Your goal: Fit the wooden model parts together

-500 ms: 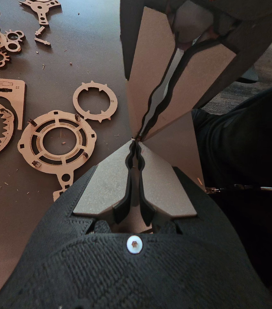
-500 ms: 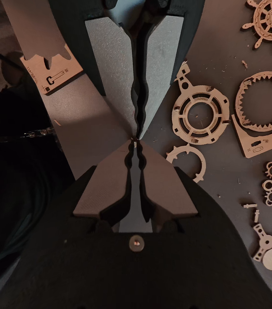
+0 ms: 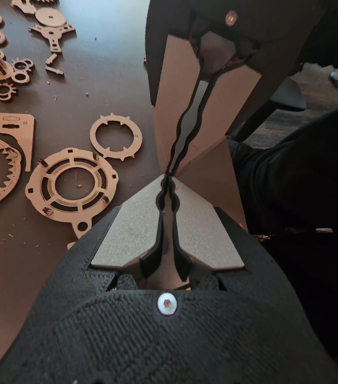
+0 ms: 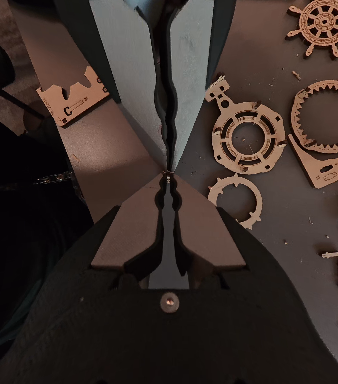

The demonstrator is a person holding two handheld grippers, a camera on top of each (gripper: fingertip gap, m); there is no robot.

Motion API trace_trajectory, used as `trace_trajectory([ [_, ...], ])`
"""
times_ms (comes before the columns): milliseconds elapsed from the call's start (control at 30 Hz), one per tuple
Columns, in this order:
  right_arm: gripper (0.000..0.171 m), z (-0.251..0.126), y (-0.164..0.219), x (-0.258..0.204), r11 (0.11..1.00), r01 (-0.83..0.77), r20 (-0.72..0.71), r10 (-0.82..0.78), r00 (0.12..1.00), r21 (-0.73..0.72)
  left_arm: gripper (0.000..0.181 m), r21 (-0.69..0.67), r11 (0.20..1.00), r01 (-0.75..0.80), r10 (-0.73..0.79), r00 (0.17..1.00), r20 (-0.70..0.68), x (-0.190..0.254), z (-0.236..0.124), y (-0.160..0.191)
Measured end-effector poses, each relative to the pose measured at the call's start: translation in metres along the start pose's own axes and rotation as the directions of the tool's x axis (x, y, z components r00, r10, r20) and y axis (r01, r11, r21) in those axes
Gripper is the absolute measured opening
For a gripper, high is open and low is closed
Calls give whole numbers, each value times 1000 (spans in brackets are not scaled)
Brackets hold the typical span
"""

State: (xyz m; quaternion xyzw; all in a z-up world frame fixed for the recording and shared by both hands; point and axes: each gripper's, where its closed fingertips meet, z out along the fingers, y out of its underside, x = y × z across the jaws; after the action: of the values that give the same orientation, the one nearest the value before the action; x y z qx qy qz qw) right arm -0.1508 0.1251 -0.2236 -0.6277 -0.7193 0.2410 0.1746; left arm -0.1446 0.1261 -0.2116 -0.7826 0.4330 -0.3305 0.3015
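Presently: left gripper and right gripper meet tip to tip above the table, both pinching one tiny peg, seemingly to pass or align it, beside the spoked ring.

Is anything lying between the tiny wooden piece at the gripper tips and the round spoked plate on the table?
Nothing visible does. Only bare table with a few wood crumbs lies between the tiny wooden piece and the round spoked plate. The notched ring lies close beside that route, not across it.
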Motion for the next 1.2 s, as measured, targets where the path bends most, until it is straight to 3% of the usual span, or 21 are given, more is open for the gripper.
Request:
trace_trajectory([
  [767,0,0,1,0,999,-9,22,10,1000,-45,0,-1,998,-61,61,998,10,0,0,-4],
  [833,0,0,2,0,997,-15,28,17,999,-70,0,-34,996,-79,80,996,30,-1,2,0],
  [867,0,0,2,0,997,-13,29,15,999,-82,2,-130,985,-110,118,992,55,-3,7,14],
  [933,0,0,2,0,995,-1,27,3,1000,-103,0,-122,982,-145,154,985,75,-3,7,10],
  [1100,0,4,-3,0,996,-2,46,6,999,-89,0,-102,987,-128,138,986,91,-8,0,8],
  [1200,0,4,-2,0,988,12,53,-4,999,-156,0,-69,995,-76,80,995,57,-7,-4,7],
])
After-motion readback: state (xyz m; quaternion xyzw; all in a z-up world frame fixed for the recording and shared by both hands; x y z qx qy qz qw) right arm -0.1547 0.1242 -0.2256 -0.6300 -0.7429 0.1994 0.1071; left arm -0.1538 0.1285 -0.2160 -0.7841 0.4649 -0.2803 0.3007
